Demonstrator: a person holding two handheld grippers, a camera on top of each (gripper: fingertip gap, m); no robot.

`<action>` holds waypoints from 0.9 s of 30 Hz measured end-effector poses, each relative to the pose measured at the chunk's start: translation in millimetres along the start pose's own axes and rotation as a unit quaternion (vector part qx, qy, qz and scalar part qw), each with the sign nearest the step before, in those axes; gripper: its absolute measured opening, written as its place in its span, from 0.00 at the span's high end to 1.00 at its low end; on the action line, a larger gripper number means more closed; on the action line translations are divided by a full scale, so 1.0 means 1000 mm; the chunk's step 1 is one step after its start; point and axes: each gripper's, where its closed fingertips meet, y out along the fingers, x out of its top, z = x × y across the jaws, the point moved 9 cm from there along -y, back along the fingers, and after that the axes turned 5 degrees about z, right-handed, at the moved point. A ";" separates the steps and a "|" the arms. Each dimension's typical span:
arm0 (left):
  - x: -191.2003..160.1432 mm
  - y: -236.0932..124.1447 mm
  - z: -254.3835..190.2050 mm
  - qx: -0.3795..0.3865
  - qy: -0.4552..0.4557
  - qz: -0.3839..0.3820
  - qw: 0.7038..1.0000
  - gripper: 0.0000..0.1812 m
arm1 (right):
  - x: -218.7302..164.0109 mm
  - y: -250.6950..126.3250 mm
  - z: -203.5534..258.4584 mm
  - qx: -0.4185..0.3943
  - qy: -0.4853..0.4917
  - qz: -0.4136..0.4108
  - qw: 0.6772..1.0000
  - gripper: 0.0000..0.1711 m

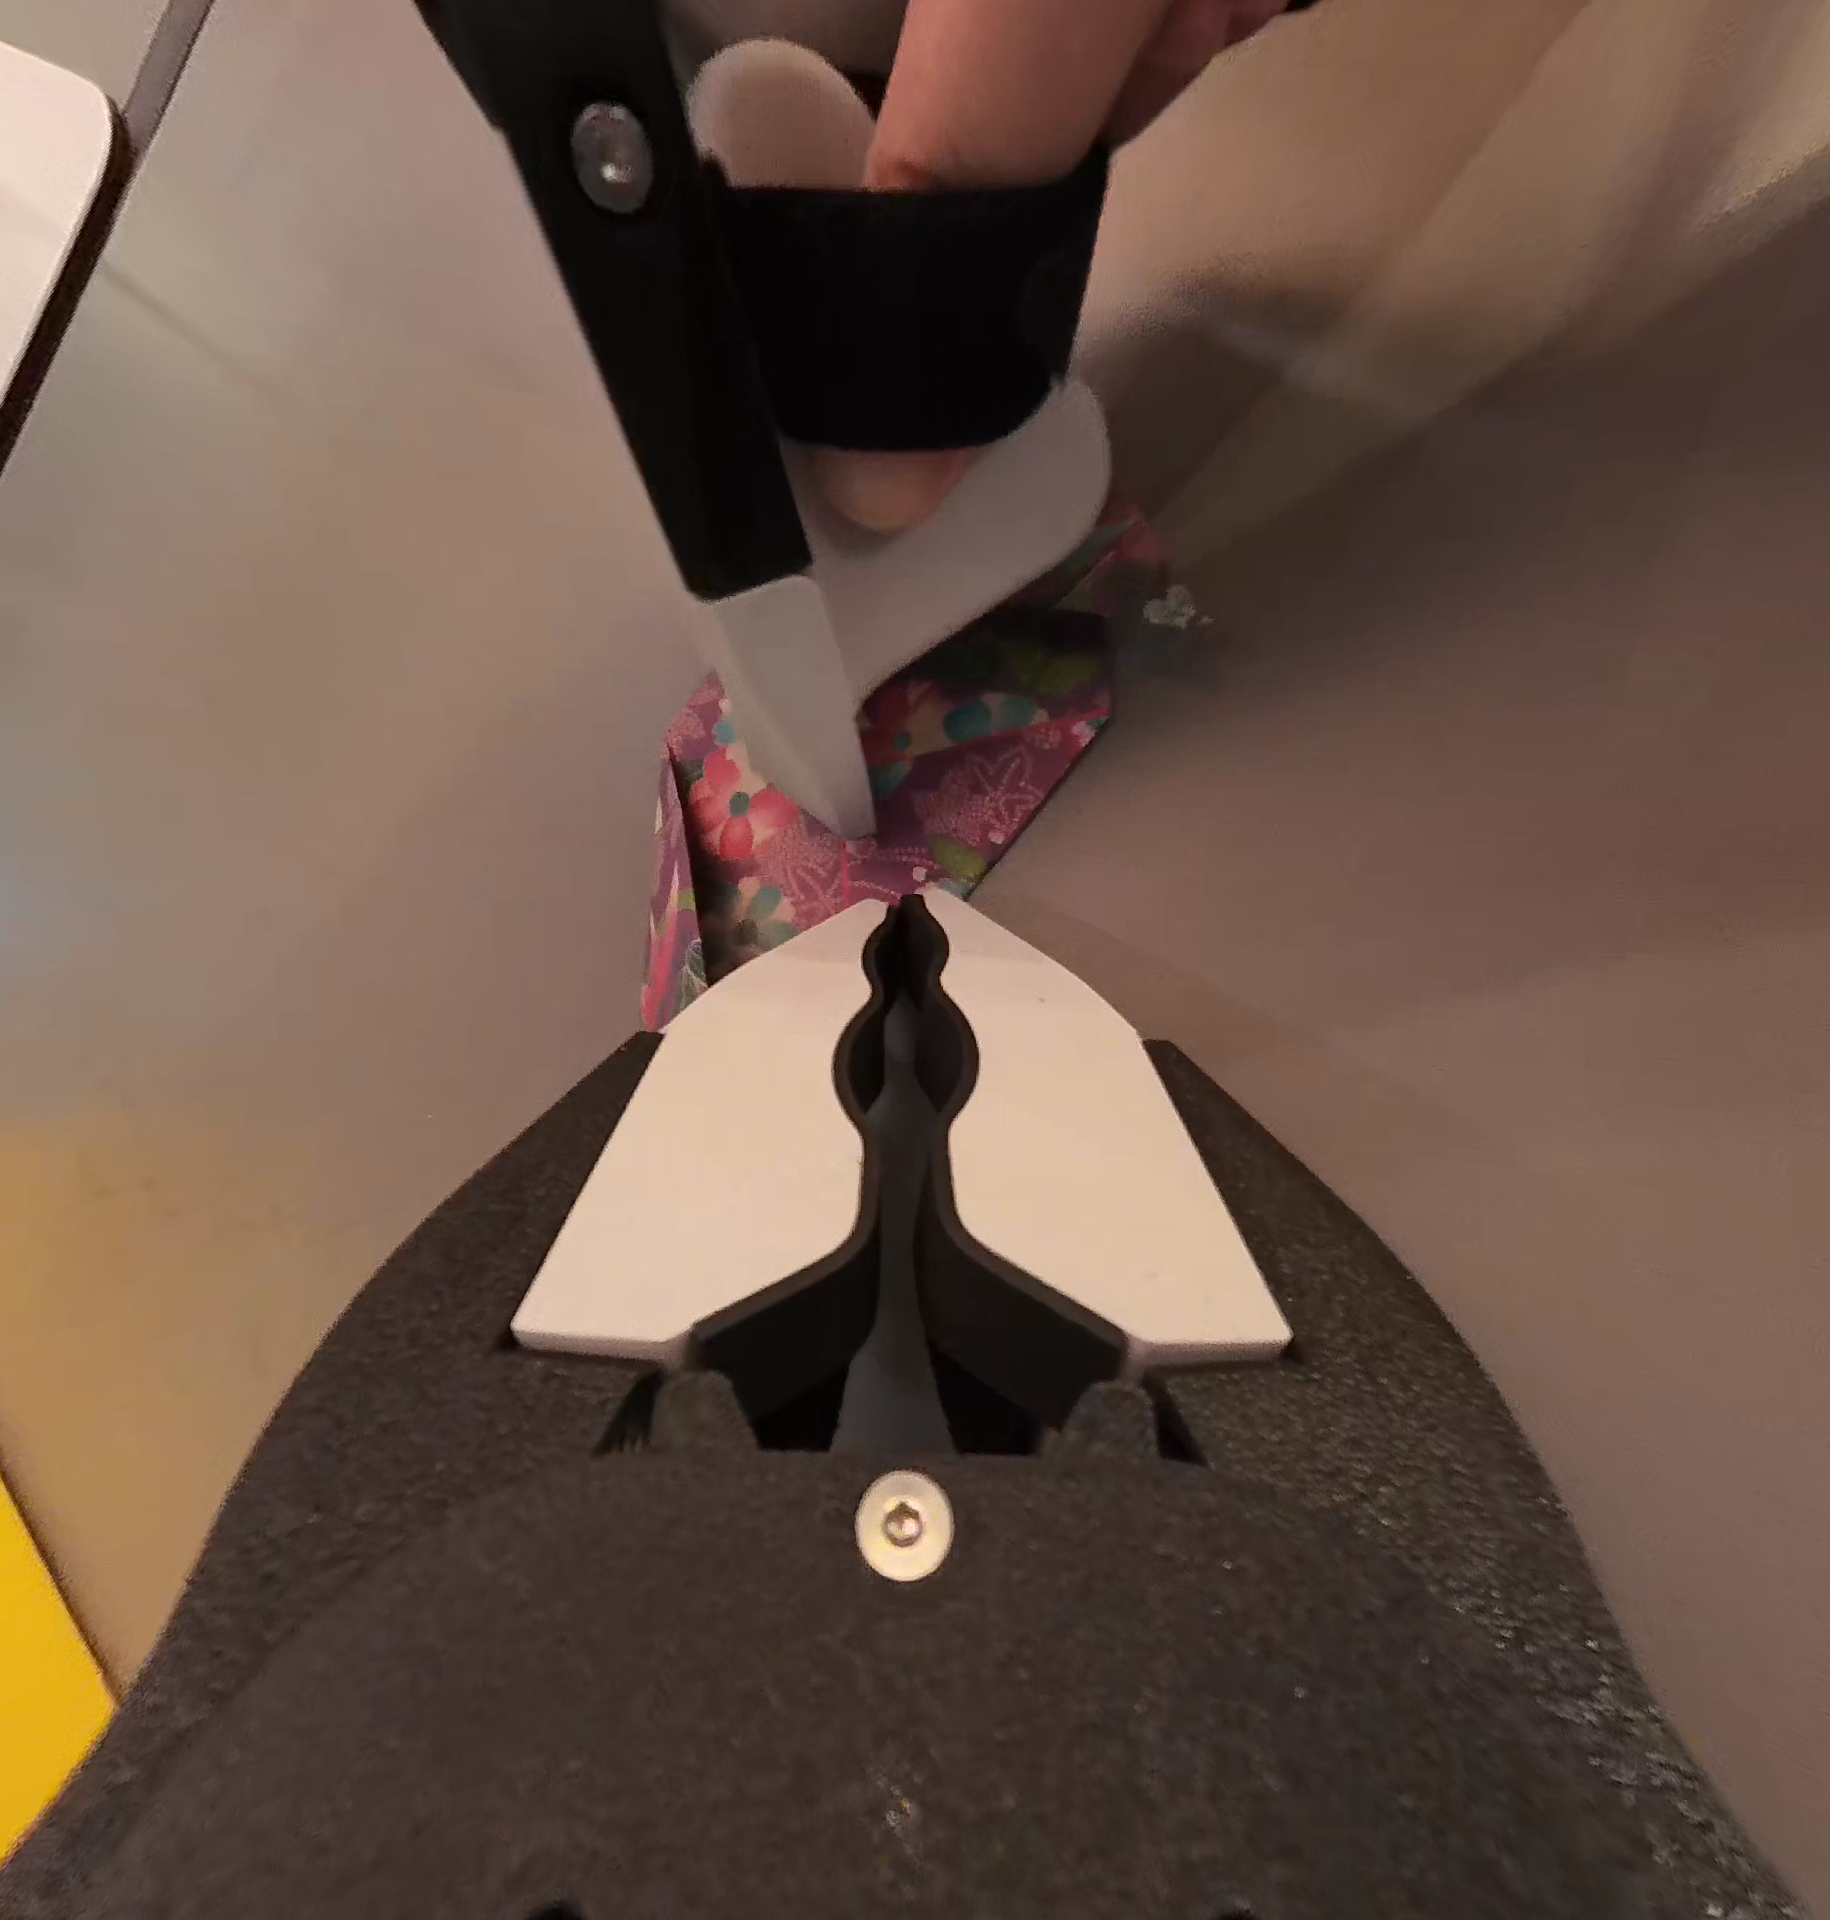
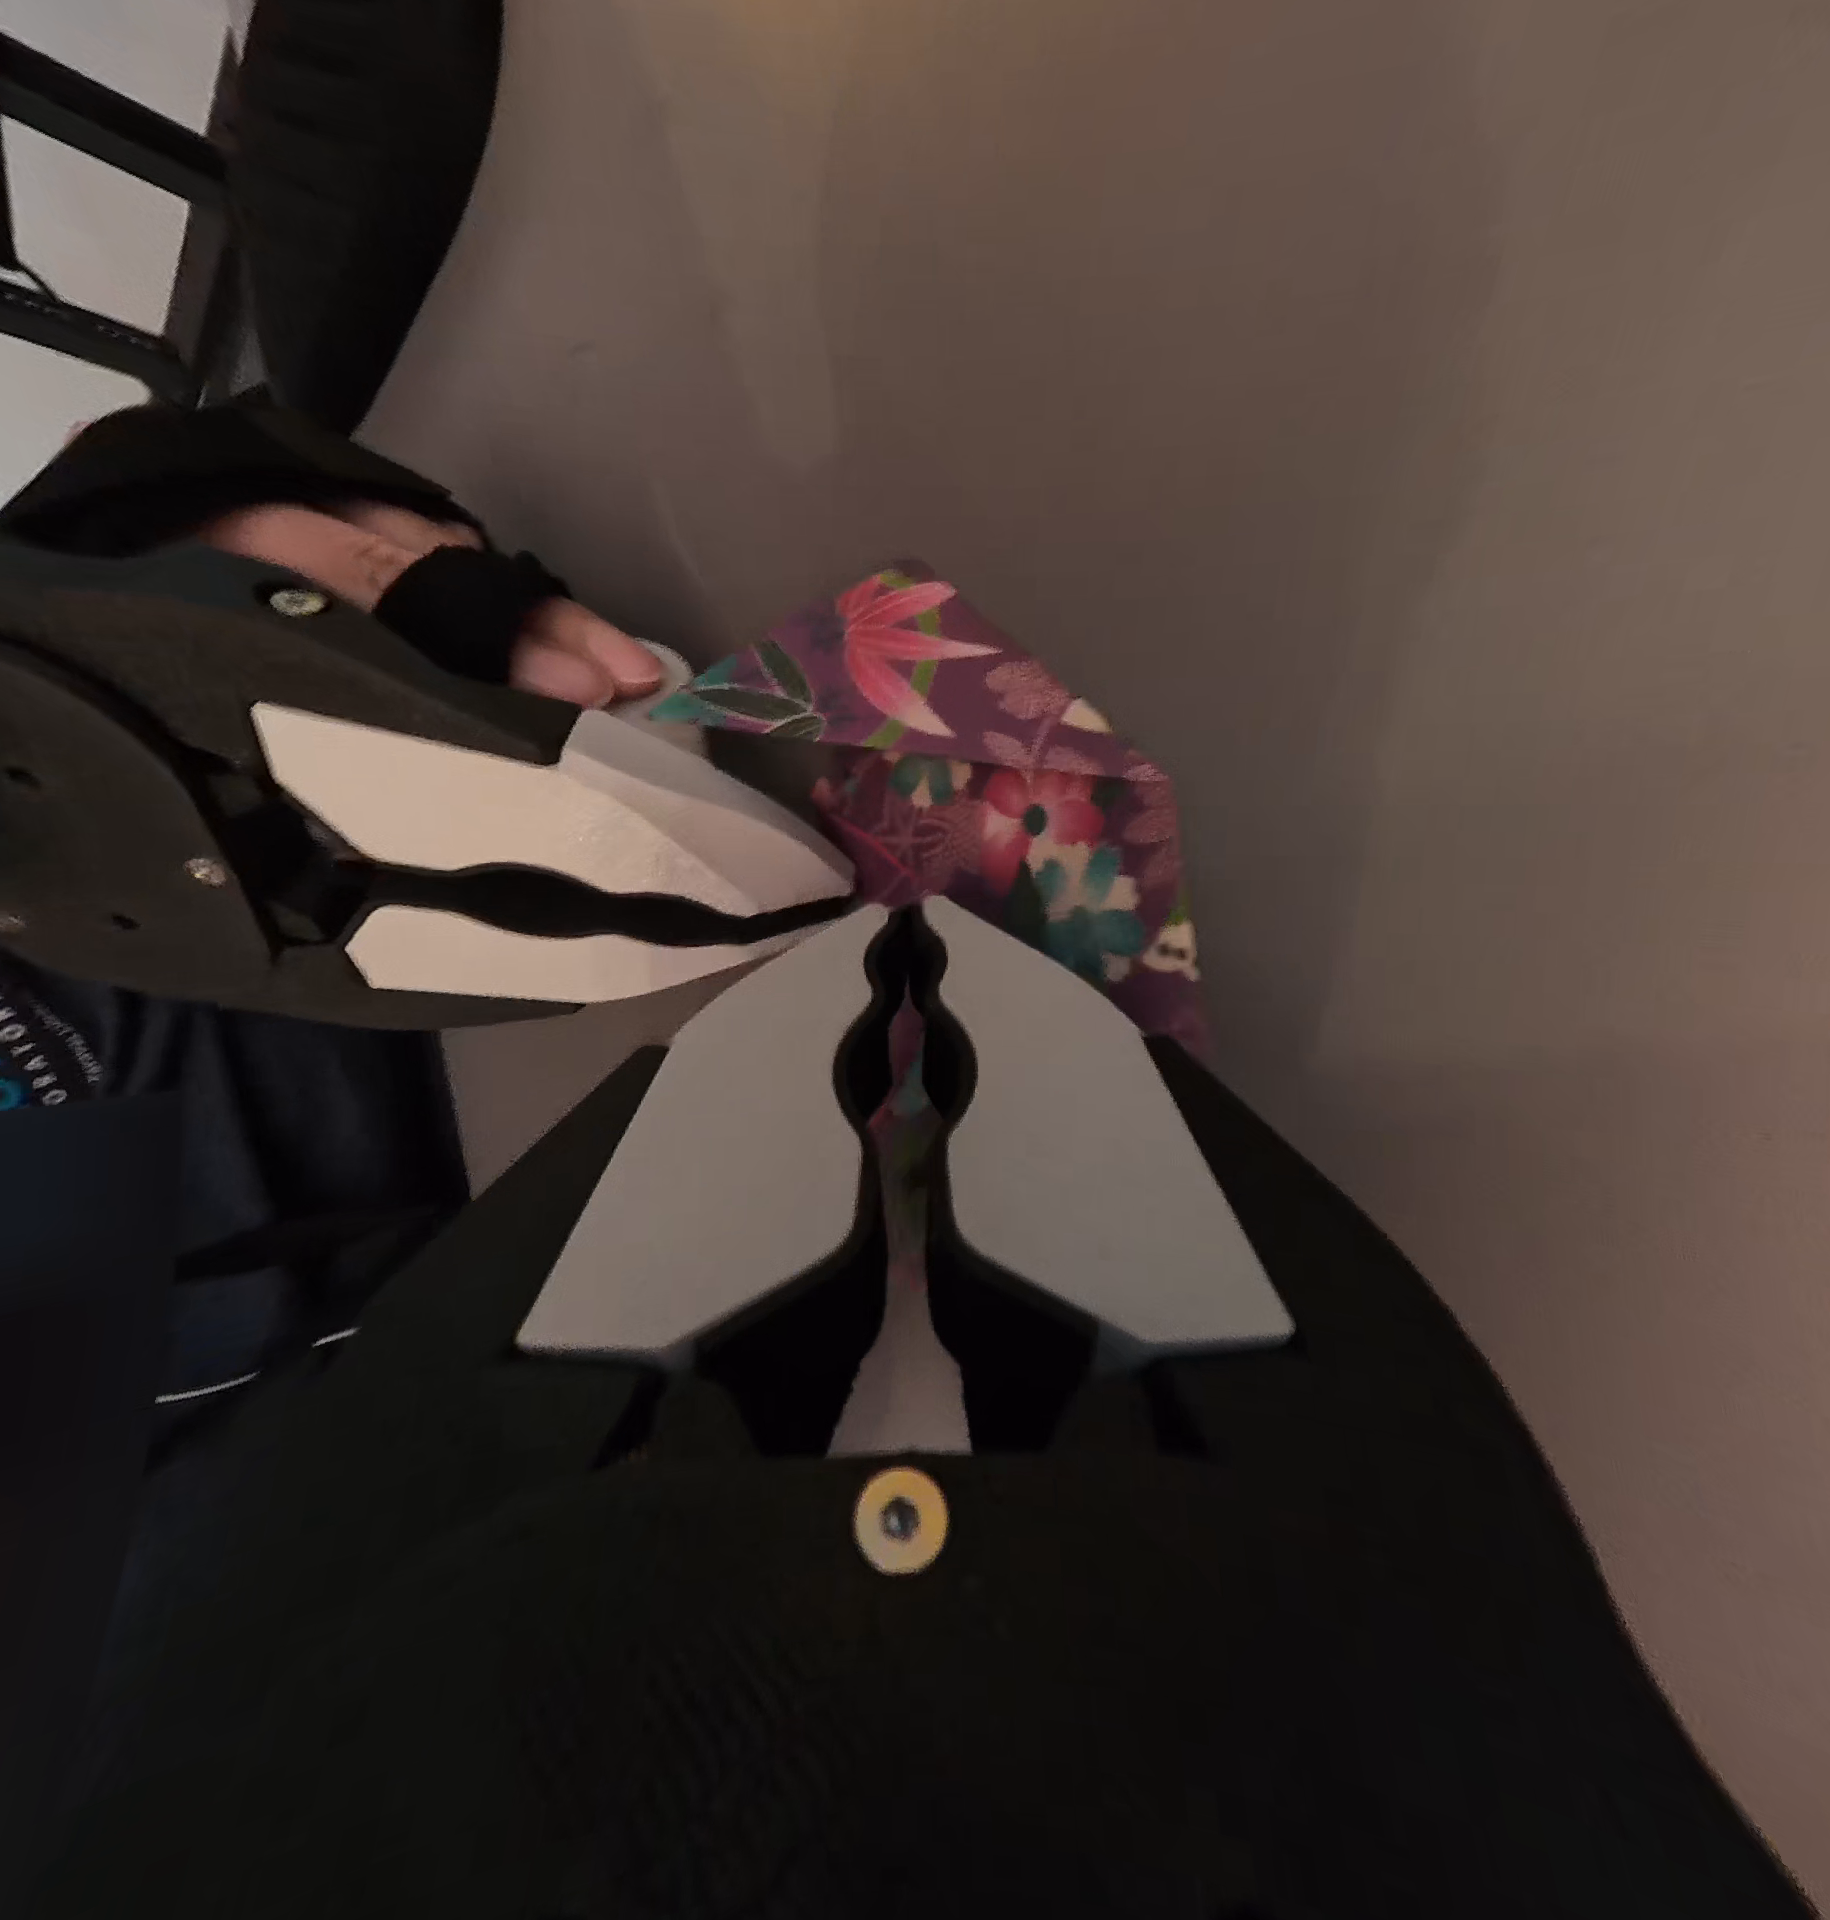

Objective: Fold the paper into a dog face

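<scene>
One grey table (image 1: 1410, 935) carried one purple floral paper (image 1: 952, 800), partly folded. Two grippers met at it: the left gripper (image 1: 909, 906) closed at its near edge, the right gripper (image 2: 909, 912) seemingly pinching a fold. A sleeve (image 2: 17, 1060) bore blurred writing.

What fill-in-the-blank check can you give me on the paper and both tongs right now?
1. The folded paper has a flower pattern on a ___ ground.
2. The left tongs and the right tongs are both ___.
3. In the right wrist view, a strip of ___ shows in the gap between the right tongs' fingers.

Missing words: purple; shut; paper.
</scene>
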 end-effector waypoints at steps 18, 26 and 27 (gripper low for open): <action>-0.001 0.000 -0.001 0.004 0.006 -0.006 1.000 1.00 | -0.009 0.014 0.010 0.072 0.046 0.058 0.995 0.99; 0.000 0.000 -0.004 0.027 0.029 0.000 0.999 1.00 | -0.016 0.005 0.006 0.066 0.055 0.084 0.993 0.99; 0.000 0.000 -0.004 0.025 0.026 -0.001 0.999 1.00 | -0.018 0.004 0.006 0.063 0.056 0.086 0.993 0.99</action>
